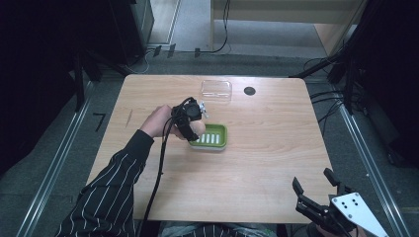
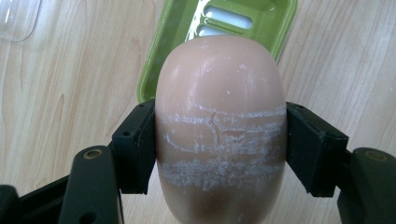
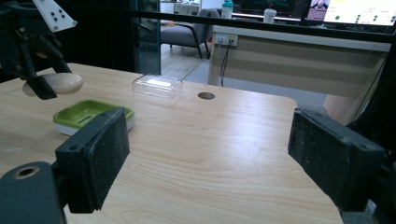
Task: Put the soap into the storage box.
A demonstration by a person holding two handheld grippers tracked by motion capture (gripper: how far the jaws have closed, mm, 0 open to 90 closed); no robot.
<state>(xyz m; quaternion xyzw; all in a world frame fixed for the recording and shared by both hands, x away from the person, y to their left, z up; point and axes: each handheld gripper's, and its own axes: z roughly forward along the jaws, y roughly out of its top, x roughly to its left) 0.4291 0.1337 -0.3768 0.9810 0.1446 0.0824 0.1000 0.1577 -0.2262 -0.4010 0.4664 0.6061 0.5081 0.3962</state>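
The left tool [image 1: 193,123] is clamped on a beige bar of soap [image 2: 219,126], its two black jaws pressing against the bar's long sides. In the left gripper view the soap's upper face carries pale, chalky scuff bands running across it from jaw to jaw. The bar hangs above the wooden worktop [image 1: 257,163], over the near-left edge of a green soap dish [image 1: 210,137] (its slotted white insert shows just past the soap's far end). In the right gripper view the soap sits clear of the dish, raised a little above its rim and to one side.

The right tool [image 1: 316,190] rests at the near right corner of the worktop, well apart from the dish, with its jaws spread wide and nothing between them.

Farther back on the worktop lies a clear plastic lid [image 1: 216,90], and just to its right is a small dark round hole [image 1: 249,91] in the surface.
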